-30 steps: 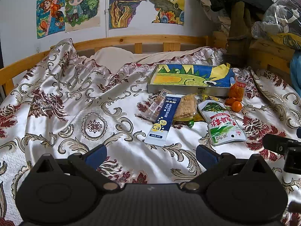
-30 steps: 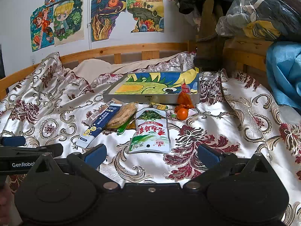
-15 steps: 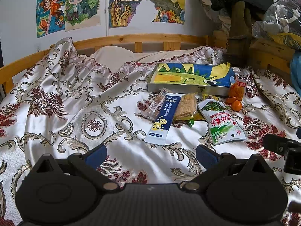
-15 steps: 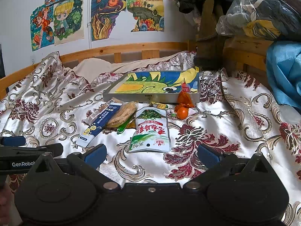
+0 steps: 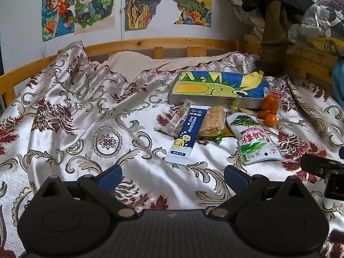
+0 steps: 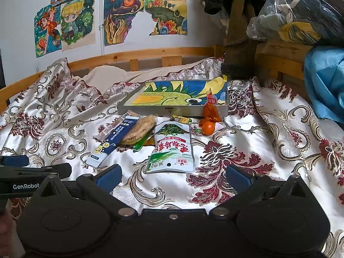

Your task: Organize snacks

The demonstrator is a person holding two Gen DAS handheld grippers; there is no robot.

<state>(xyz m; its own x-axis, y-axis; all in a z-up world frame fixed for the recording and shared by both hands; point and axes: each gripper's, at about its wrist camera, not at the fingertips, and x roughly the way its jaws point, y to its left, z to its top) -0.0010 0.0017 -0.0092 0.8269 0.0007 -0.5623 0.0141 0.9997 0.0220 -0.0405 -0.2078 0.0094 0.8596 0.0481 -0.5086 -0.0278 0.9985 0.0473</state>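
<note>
Snacks lie in a loose pile on the patterned bedspread in front of a shallow box [image 5: 217, 101] [image 6: 172, 108] lined with a dinosaur drawing. They include a blue-and-white sachet [image 5: 187, 134] [image 6: 111, 139], a clear-wrapped cracker bar [image 5: 211, 121] [image 6: 140, 126], a green-and-white pouch [image 5: 254, 139] [image 6: 172, 148], an orange packet [image 5: 271, 102] [image 6: 209, 109] and a small orange fruit [image 5: 270, 120] [image 6: 208, 128]. My left gripper [image 5: 173, 176] is open and empty, short of the sachet. My right gripper [image 6: 173, 175] is open and empty, just short of the pouch.
A wooden bed rail [image 5: 150, 44] runs along the back under wall drawings. Bags and dark clothes [image 6: 290, 10] are stacked on wooden furniture at the right. A blue cloth [image 6: 324, 81] hangs at the far right. The left gripper shows at the right wrist view's left edge [image 6: 34, 172].
</note>
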